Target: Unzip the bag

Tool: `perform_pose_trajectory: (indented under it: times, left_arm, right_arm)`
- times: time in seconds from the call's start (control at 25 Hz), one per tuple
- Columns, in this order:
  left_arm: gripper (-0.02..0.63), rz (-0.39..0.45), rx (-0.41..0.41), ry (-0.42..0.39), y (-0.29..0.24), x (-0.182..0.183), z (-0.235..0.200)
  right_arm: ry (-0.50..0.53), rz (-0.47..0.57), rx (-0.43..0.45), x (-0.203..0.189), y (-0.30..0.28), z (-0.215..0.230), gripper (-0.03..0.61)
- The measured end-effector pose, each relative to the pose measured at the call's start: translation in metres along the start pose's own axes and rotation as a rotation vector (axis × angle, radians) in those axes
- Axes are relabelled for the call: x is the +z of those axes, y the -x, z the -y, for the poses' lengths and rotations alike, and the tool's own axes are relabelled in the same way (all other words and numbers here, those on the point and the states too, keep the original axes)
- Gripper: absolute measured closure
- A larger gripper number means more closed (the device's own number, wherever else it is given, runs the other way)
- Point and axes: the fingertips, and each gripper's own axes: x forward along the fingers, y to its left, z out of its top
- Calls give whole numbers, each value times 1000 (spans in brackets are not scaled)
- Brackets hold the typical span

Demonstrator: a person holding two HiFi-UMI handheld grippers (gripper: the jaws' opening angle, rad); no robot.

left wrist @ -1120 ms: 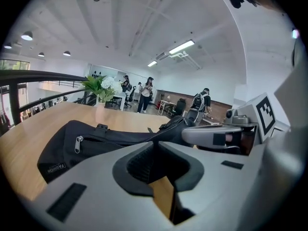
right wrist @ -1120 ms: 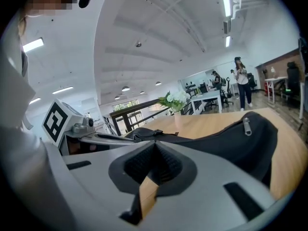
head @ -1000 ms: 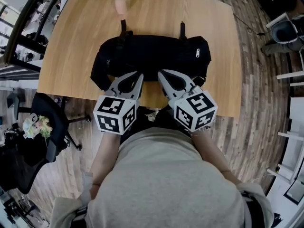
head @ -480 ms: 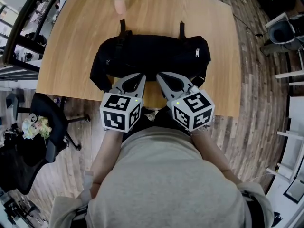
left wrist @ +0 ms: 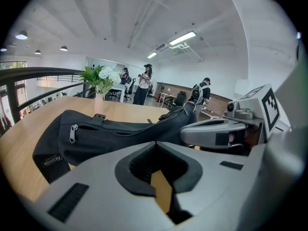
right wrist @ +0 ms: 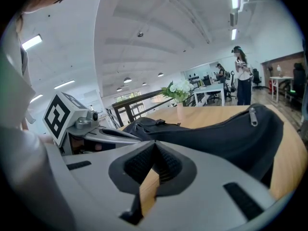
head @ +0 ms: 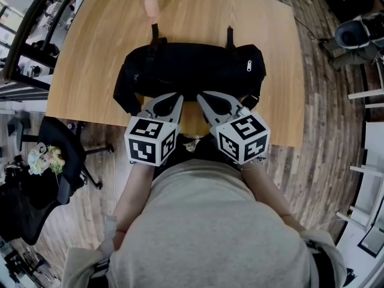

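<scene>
Long black fabric bag [head: 192, 71] lies crosswise on the pale wooden table [head: 102, 35], two straps trailing off its far side toward a pink vase of white flowers [head: 151, 6].

One silver zip pull [head: 249, 66] sits near the bag's right end. The left gripper view shows a second metal pull [left wrist: 73, 133] by the left end, with a line of zip teeth running right from it. Both zips look shut, so nothing of the task is done yet.

Left gripper [head: 177, 95]: jaws closed tip to tip with nothing between them, only table wood visible through the hollow behind the pads. Right gripper [head: 200, 95]: the same, jaws together and empty.

Both point forward and slightly down at the middle of the bag's near side. In the head view the tips reach its near edge; in the gripper views the bag sits just beyond them. Contact cannot be confirmed.

Change against the frames a second back: the left gripper has crept a little forward and inward toward the bag, and the right has barely shifted. The bag has not moved.

Reading: the grippers are in position but not engaged. Neither is near a pull; both pulls lie well out toward the ends. The next move likely means opening a jaw and travelling sideways to a pull, with the other gripper steadying the fabric so the soft bag does not drag along.
</scene>
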Motion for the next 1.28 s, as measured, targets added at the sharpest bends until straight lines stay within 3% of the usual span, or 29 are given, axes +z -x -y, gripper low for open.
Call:
perform_pose_trajectory:
  times: [1.28]
  left_arm:
    - [592, -8, -35, 6, -2, -1, 8]
  right_arm:
    - [-46, -13, 13, -10, 0, 4, 574]
